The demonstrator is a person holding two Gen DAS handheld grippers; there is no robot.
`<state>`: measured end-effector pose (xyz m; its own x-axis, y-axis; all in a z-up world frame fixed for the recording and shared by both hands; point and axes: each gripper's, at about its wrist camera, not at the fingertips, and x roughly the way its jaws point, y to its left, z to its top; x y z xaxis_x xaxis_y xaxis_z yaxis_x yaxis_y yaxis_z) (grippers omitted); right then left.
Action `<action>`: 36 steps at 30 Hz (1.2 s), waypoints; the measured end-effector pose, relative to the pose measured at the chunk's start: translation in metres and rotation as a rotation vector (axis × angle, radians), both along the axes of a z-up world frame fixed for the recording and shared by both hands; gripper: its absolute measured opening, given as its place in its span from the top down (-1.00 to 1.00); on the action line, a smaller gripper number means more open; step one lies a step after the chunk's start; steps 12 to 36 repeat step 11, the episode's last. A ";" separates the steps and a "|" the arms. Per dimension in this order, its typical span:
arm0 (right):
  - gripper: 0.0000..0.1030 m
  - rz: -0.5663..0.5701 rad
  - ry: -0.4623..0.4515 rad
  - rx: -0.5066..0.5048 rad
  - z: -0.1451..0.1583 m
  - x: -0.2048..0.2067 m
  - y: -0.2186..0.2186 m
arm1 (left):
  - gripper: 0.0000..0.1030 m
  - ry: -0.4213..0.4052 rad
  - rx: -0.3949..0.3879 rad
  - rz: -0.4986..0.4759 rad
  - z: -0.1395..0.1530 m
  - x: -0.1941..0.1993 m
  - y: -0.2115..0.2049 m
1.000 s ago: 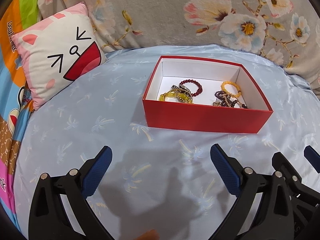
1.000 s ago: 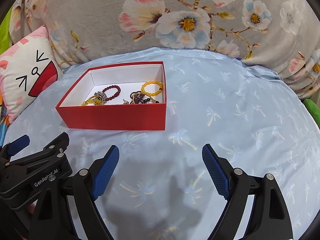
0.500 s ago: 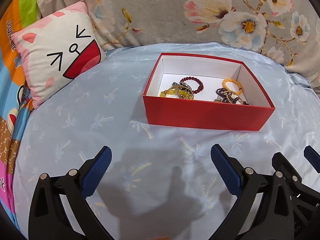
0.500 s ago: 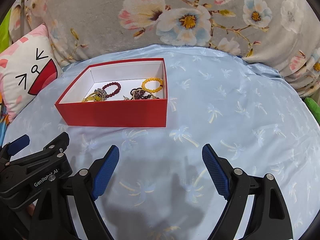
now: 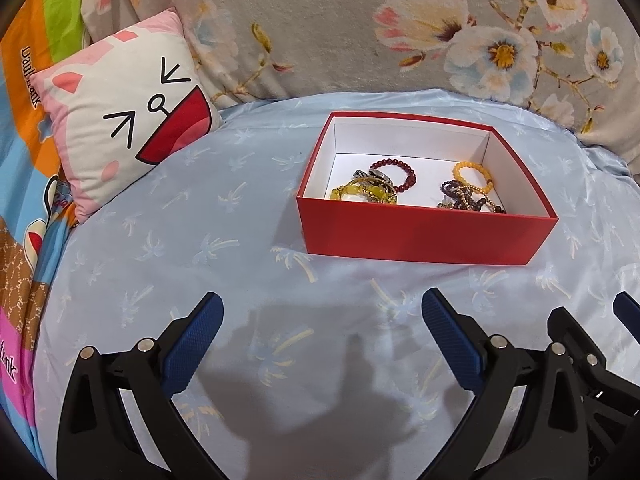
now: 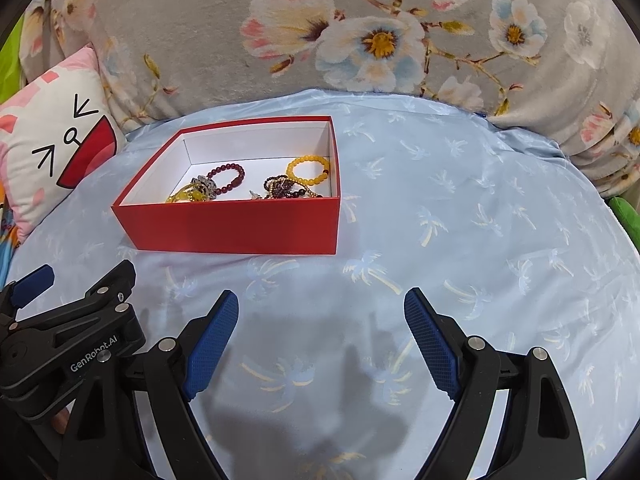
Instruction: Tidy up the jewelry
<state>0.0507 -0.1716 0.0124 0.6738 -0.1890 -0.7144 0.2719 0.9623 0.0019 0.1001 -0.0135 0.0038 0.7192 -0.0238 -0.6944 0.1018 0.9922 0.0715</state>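
Note:
A red box (image 5: 424, 236) with a white inside sits on the light blue sheet; it also shows in the right wrist view (image 6: 236, 232). Inside lie a dark red bead bracelet (image 5: 400, 172), a yellow bead bracelet (image 5: 474, 176), a yellow-green bracelet (image 5: 364, 194) and a dark purple tangle of beads (image 5: 468, 200). My left gripper (image 5: 320, 328) is open and empty, hovering in front of the box. My right gripper (image 6: 320, 320) is open and empty, in front of the box and a little to its right. The left gripper's body shows in the right wrist view (image 6: 72, 340).
A pink and white cat-face cushion (image 5: 120, 120) lies at the left. A grey floral blanket (image 5: 360, 32) runs along the back. A colourful printed sheet (image 5: 24, 200) is at the far left. The blue sheet (image 6: 480, 220) stretches to the right of the box.
Both views have drifted slightly; the box sits a little lower and nearer in both views. Both grippers stay open and empty.

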 end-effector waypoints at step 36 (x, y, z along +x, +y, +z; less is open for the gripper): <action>-0.59 -0.006 0.007 -0.022 0.001 0.004 0.002 | -0.85 0.026 0.012 -0.002 -0.004 0.005 0.001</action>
